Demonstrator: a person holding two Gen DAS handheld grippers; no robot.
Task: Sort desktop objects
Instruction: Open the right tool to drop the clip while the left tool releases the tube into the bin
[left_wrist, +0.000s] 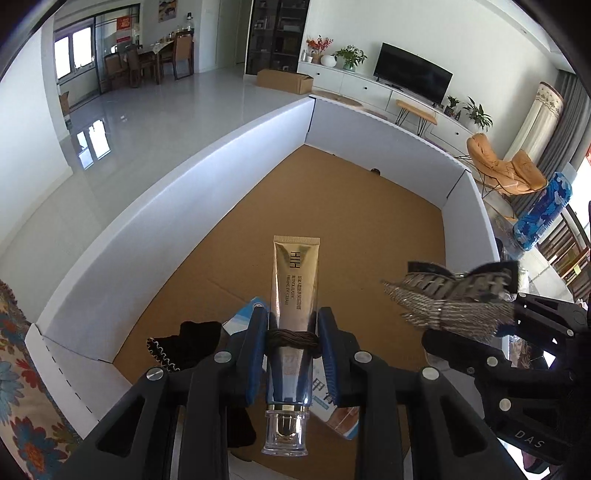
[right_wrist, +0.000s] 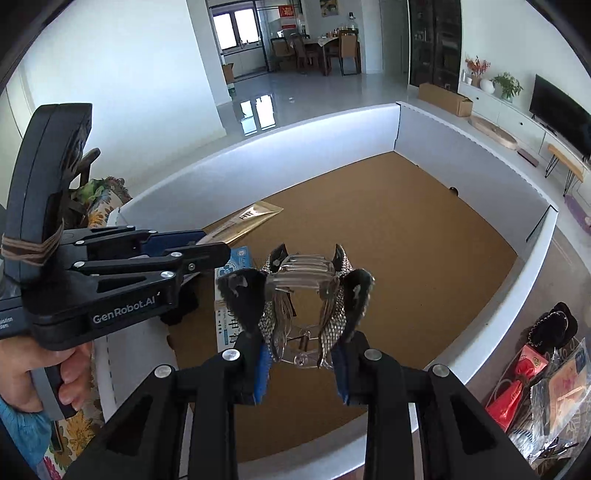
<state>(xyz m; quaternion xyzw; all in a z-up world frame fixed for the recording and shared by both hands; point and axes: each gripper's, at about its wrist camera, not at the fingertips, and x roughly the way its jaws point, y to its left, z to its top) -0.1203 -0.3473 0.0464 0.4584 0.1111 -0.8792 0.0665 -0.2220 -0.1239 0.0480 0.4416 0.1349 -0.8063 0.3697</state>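
My left gripper is shut on a gold cream tube with a clear cap, held above the floor of a white-walled cardboard box. My right gripper is shut on a silver rhinestone hair claw clip, held over the same box. The clip and right gripper show at the right of the left wrist view. The left gripper with the tube shows at the left of the right wrist view. A blue-white packet and a black item lie in the box near corner.
Outside the box on the right lie a red pouch, a black hair piece and plastic bags. A blue patterned bottle stands beyond the right wall. A floral cloth covers the table at left.
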